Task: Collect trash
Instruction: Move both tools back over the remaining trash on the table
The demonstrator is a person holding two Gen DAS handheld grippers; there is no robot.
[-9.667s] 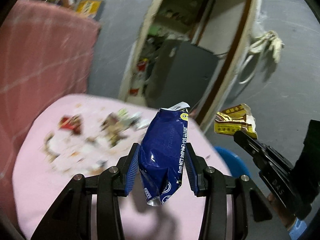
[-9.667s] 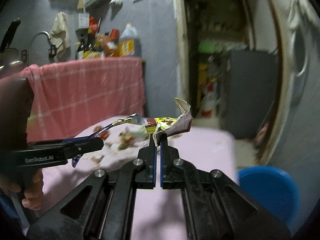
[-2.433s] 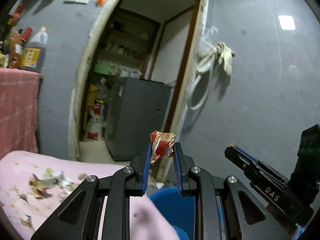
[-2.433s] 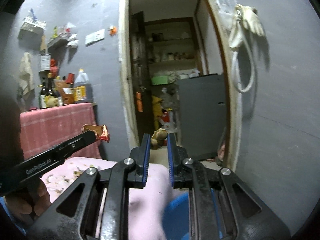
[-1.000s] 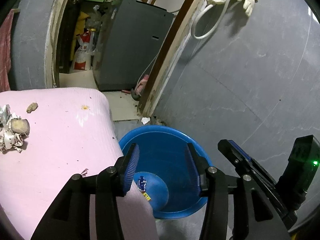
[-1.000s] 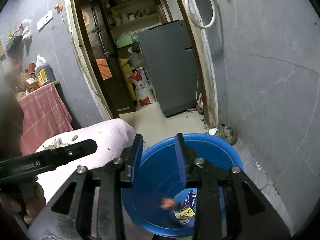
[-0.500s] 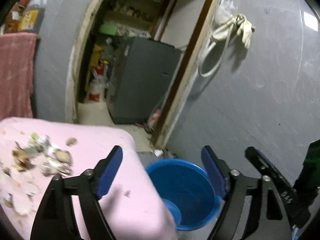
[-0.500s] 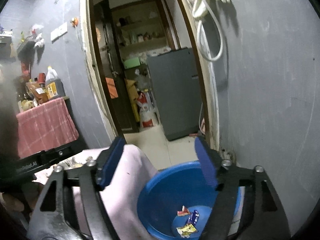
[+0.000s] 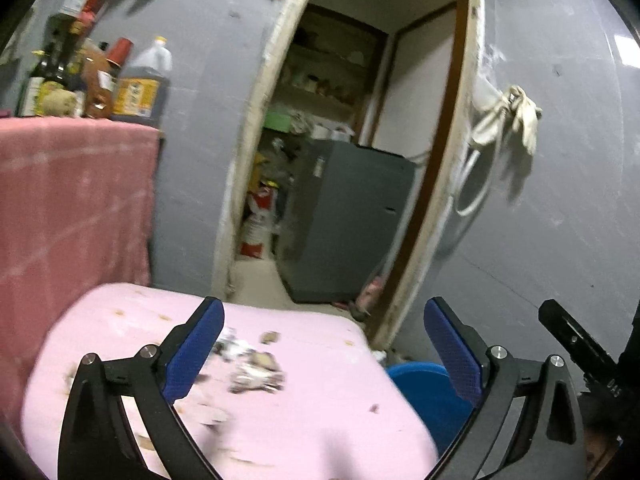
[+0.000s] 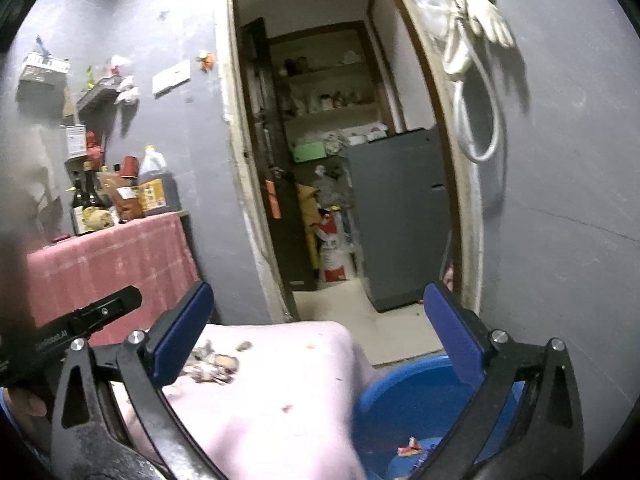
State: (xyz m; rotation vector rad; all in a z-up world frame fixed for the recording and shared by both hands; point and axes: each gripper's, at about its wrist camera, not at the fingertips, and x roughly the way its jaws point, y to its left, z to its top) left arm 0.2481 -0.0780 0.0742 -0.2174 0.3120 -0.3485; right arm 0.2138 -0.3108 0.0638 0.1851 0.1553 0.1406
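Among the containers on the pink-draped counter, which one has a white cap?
The big dark jug at the counter's right end, nearest the doorway. It has a white cap and handle and a yellow label; the bottles left of it are slimmer, one red-capped.

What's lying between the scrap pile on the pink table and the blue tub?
Only bare pink table with specks separates the scrap pile from the blue tub, in both views.

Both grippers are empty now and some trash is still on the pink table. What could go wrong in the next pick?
The remaining scraps are small and crumbly; the left gripper, whose jaws are opening with nothing between them, may crush or scatter them across the pink table. The blue bin sits low beside the table's edge, so carried bits could fall outside it. The right gripper, also opening and empty, works close by; they might collide.
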